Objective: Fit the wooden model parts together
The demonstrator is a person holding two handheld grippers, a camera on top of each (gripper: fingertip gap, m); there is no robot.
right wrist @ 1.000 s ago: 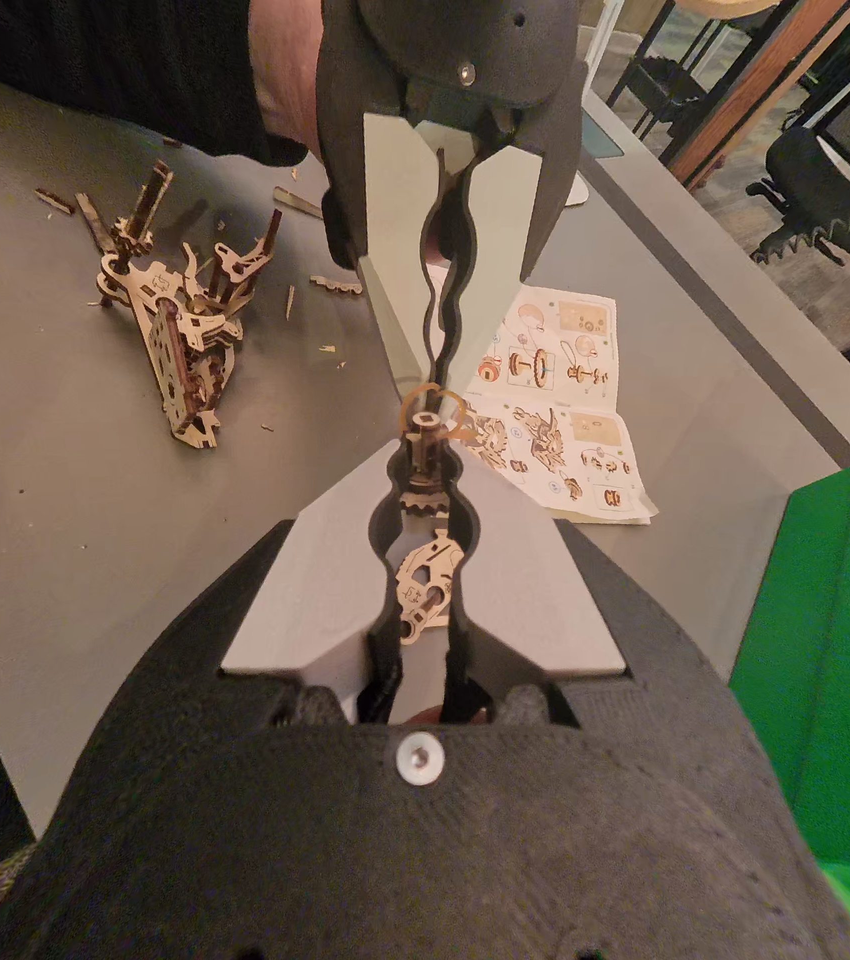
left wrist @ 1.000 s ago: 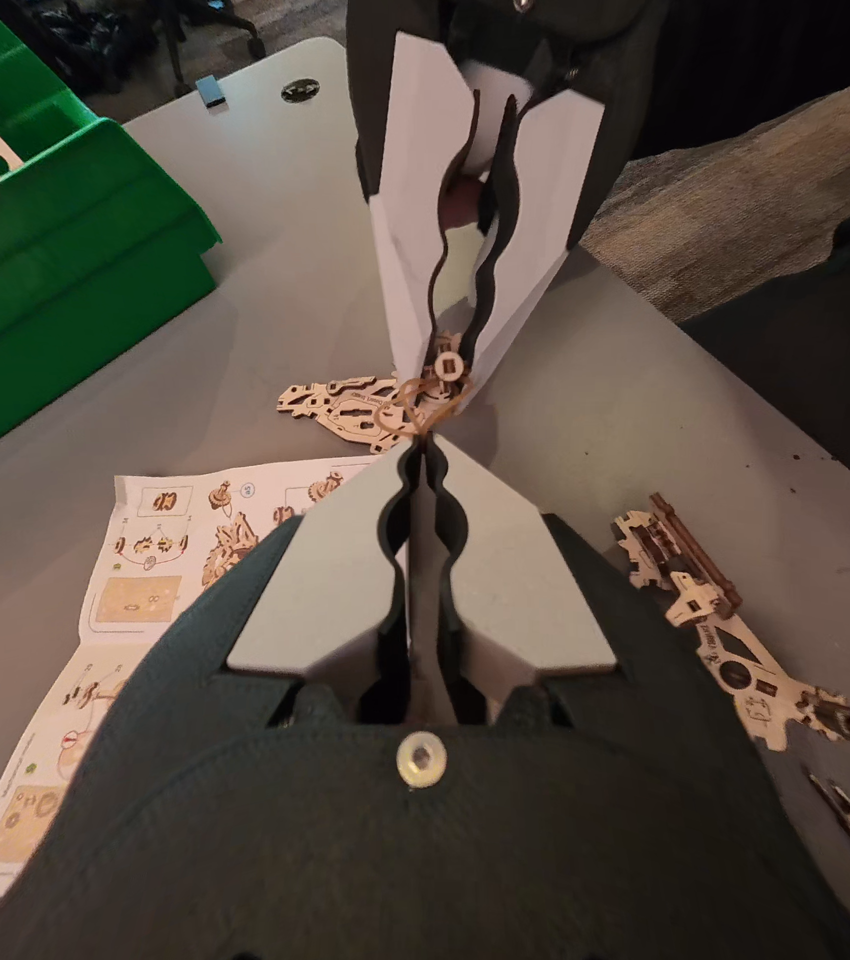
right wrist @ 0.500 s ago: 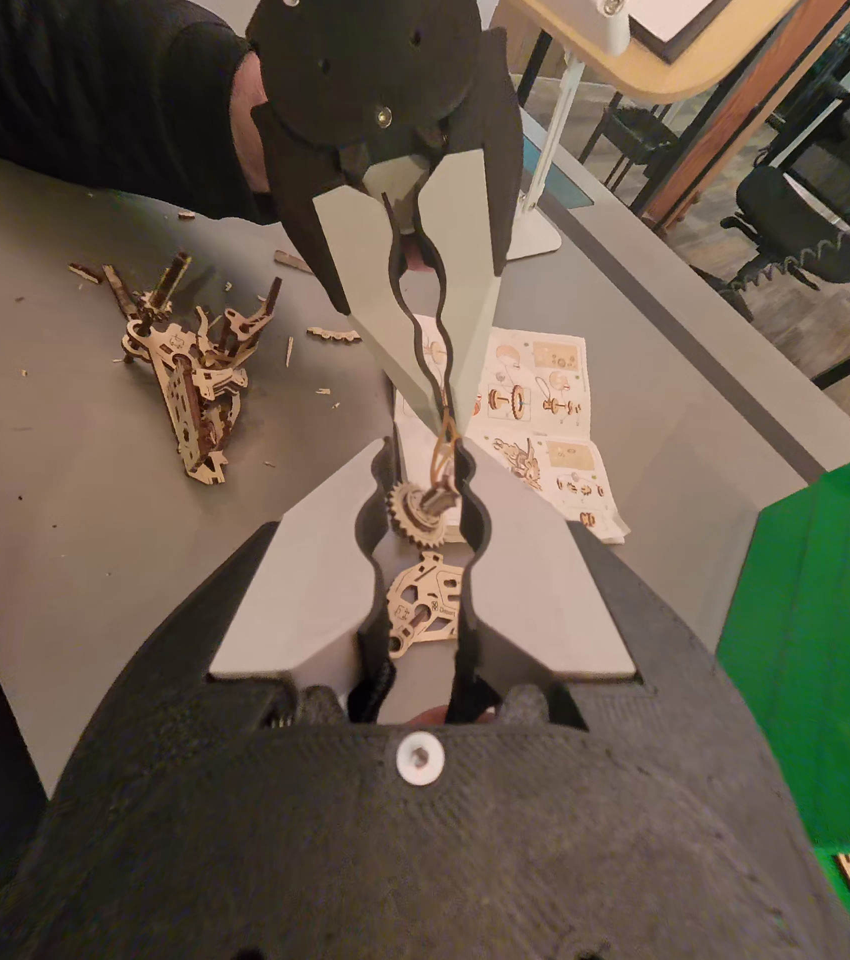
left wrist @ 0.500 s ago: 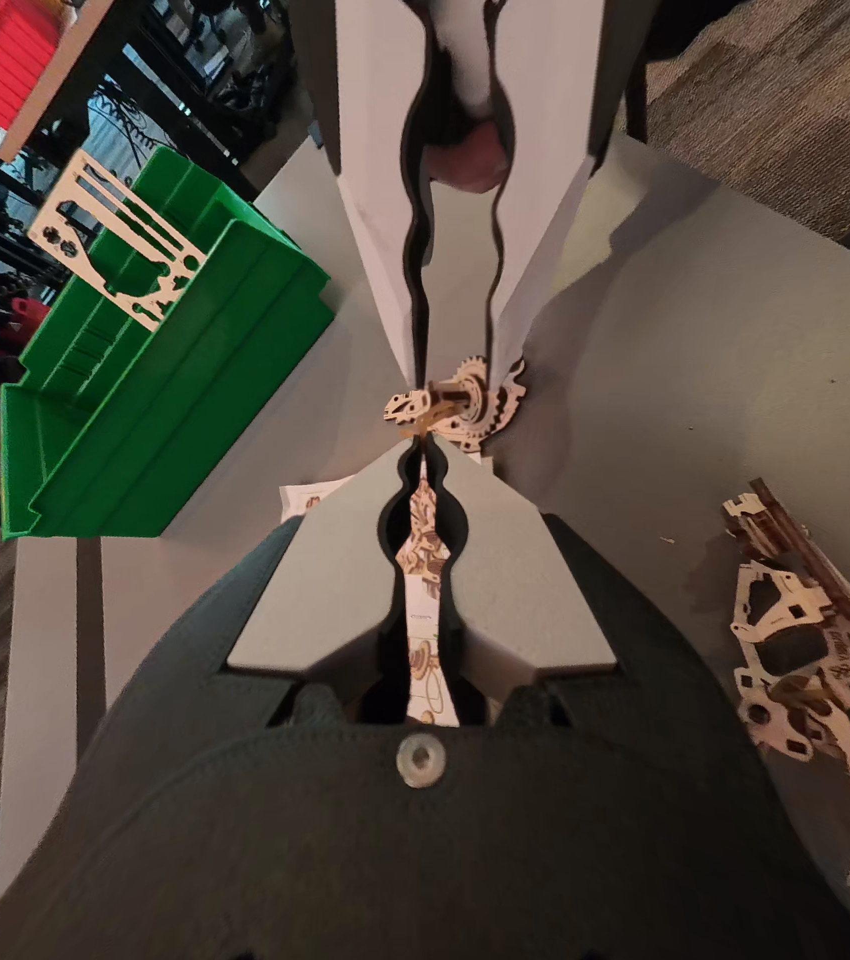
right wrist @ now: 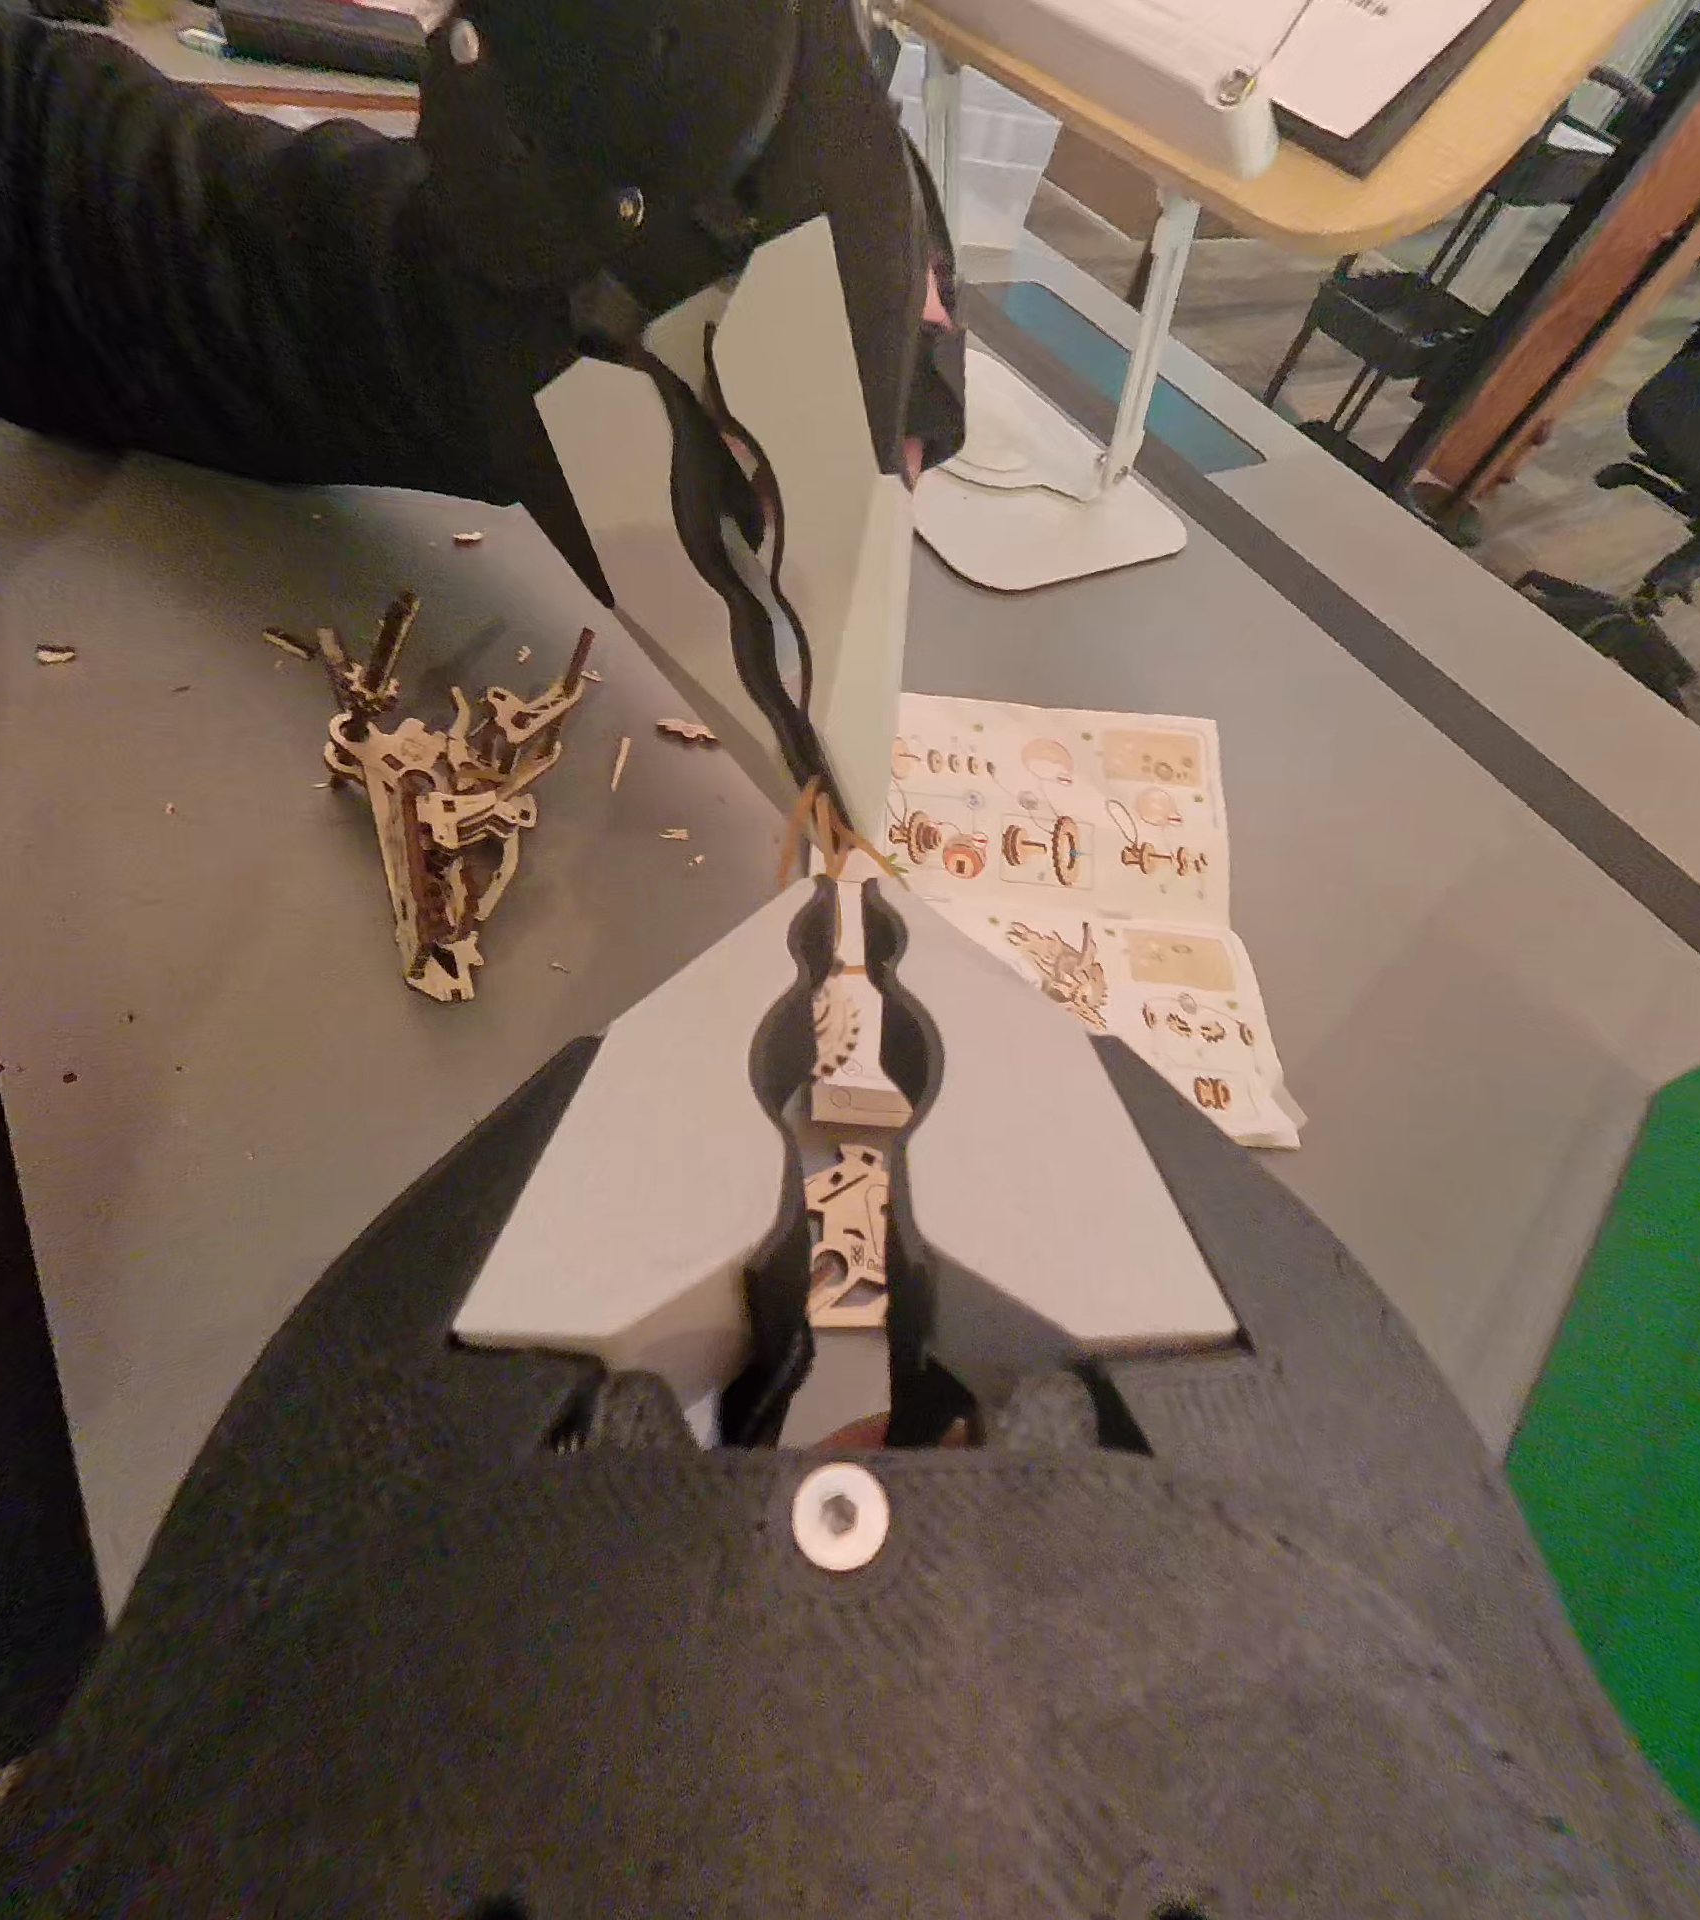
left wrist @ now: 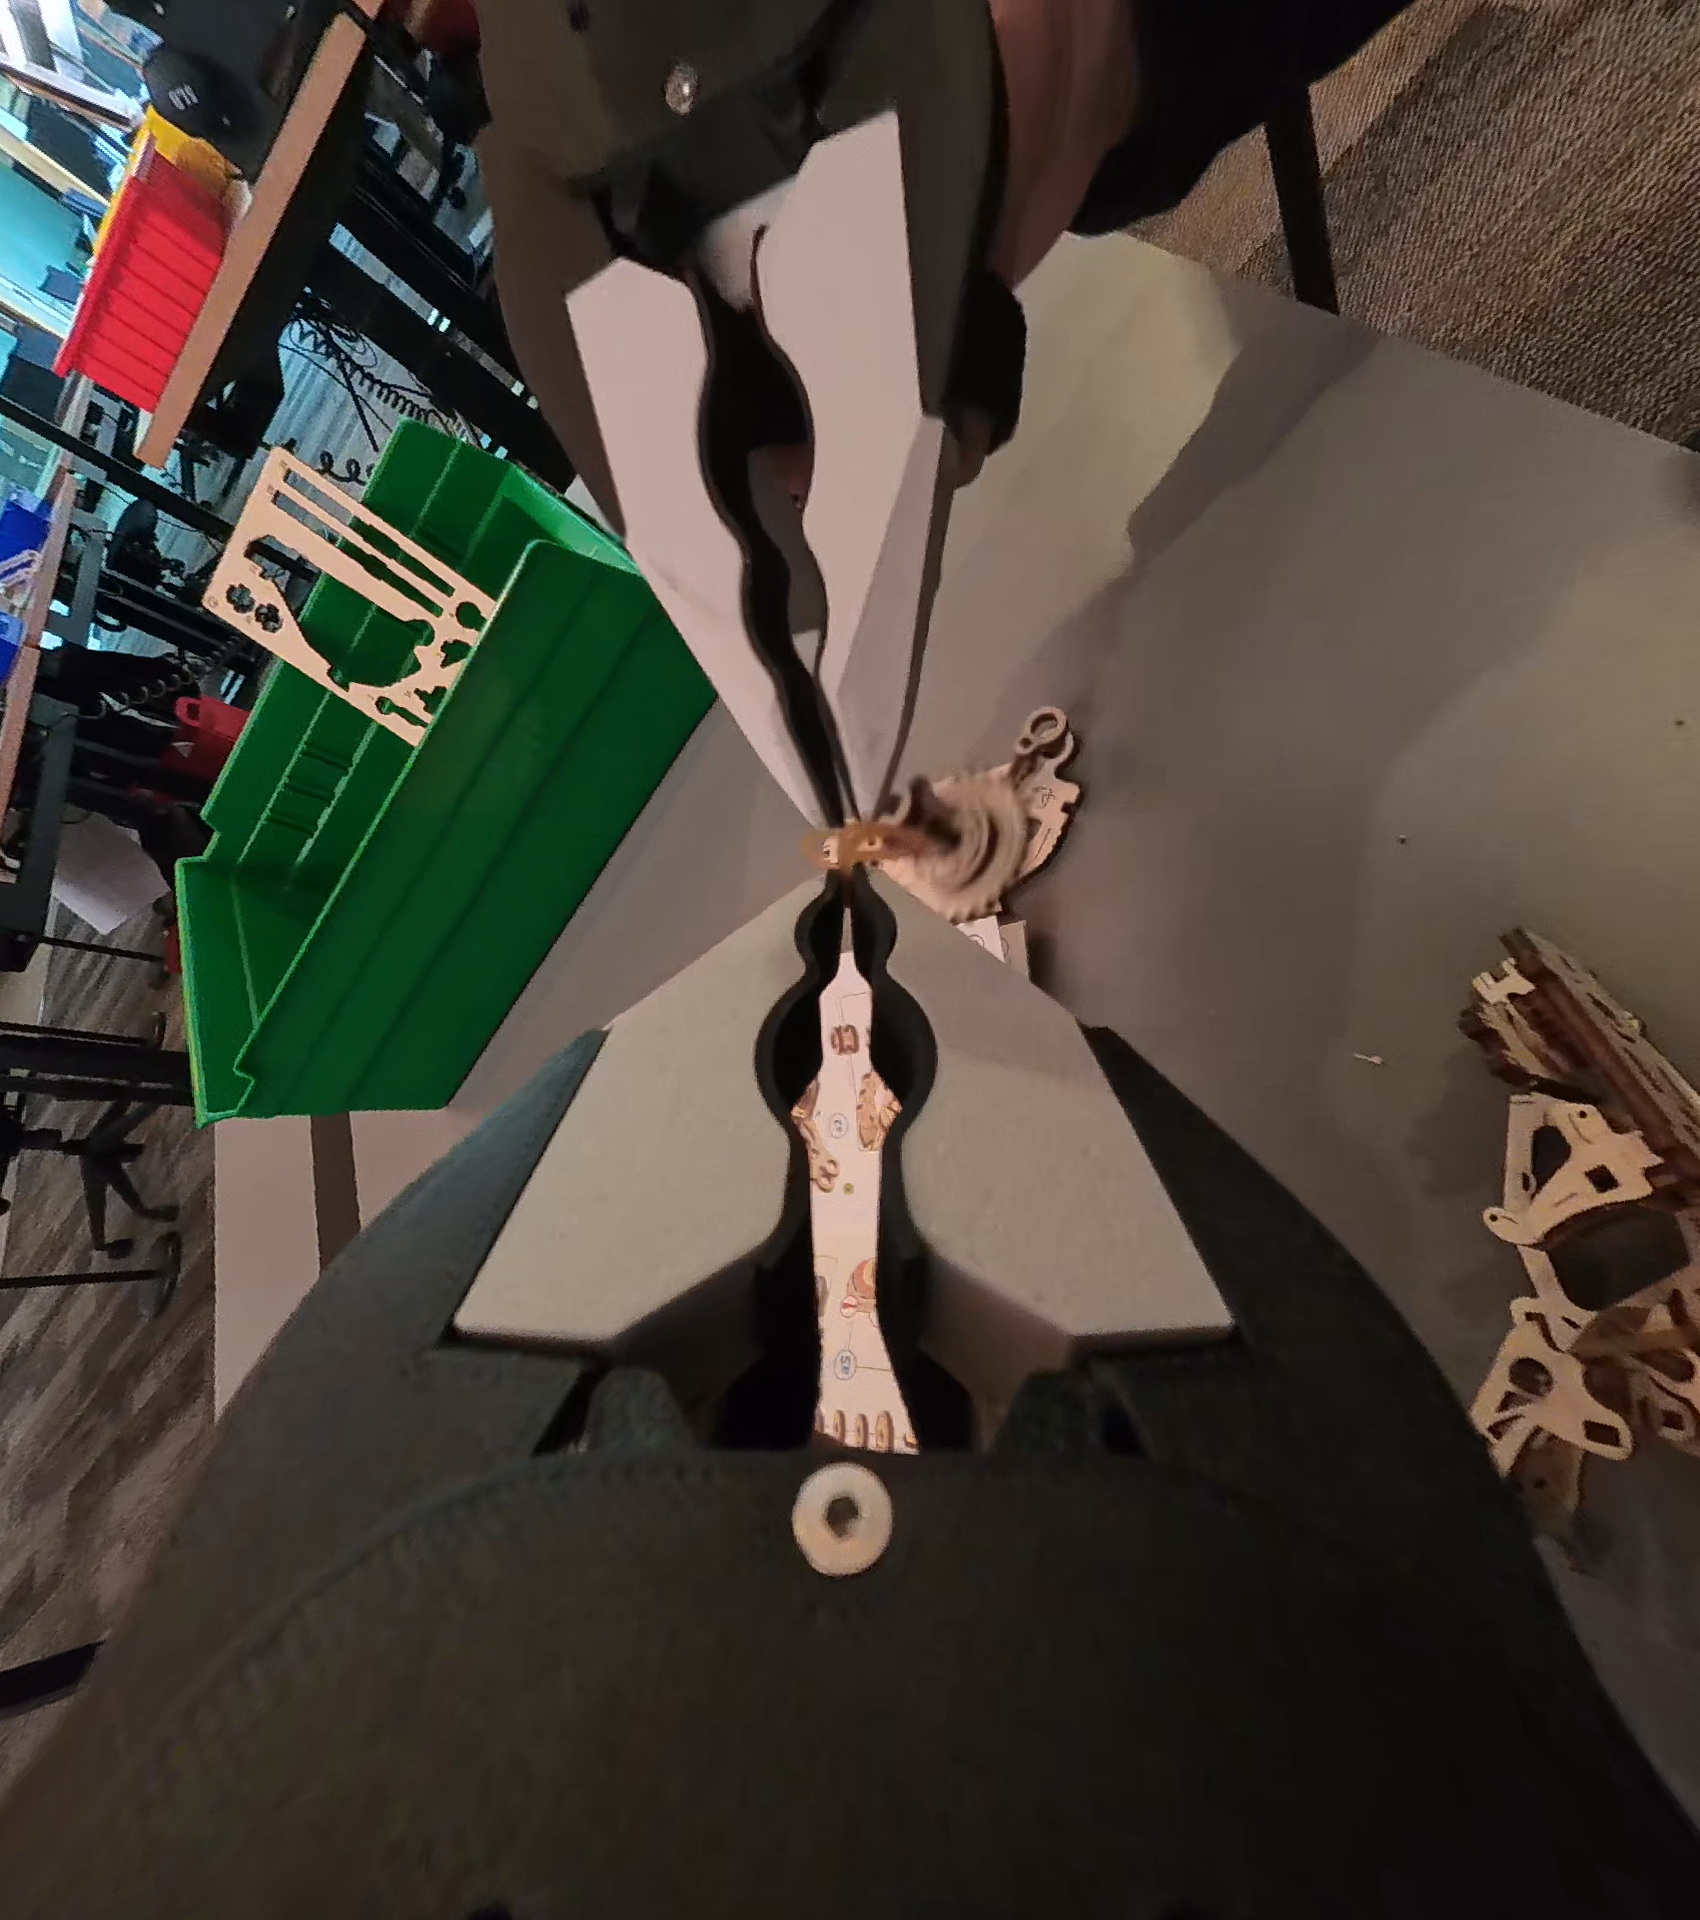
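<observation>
Claws meet tip to tip above the grey surface [right wrist: 202, 1039], each working one end of the same small job. In the right wrist view, the right claw [right wrist: 841, 894] is pressed together on a toothed wooden gear piece [right wrist: 841, 1023], which sits between its wavy black inner faces just behind the tips. The left claw [right wrist: 815, 795], coming down from the far side, pinches a thin tan rubber band [right wrist: 810, 831] at its very tip. My reading is that the band is being looped or stretched onto the gear part's axle, so one claw steadies the part while the other pulls; the exact point of contact is too small and blurred to confirm.

The left wrist view shows the same meeting: the left claw [left wrist: 841, 883] nearly closed on the band [left wrist: 841, 844], with the gear part [left wrist: 971, 831] smeared by motion just to its right.

Other pieces lie apart. A half-built wooden assembly [right wrist: 430, 821], flat laser-cut ply with dark scorched edges and slotted joints, rests on the far left among splinters. A folded instruction sheet [right wrist: 1085, 883] lies open on the right, likely for reference. A flat wooden plate [right wrist: 851, 1236] sits below the right claw's gap. A glossy green plastic bin [left wrist: 430, 831] holds a punched-out ply sheet [left wrist: 337, 592].
</observation>
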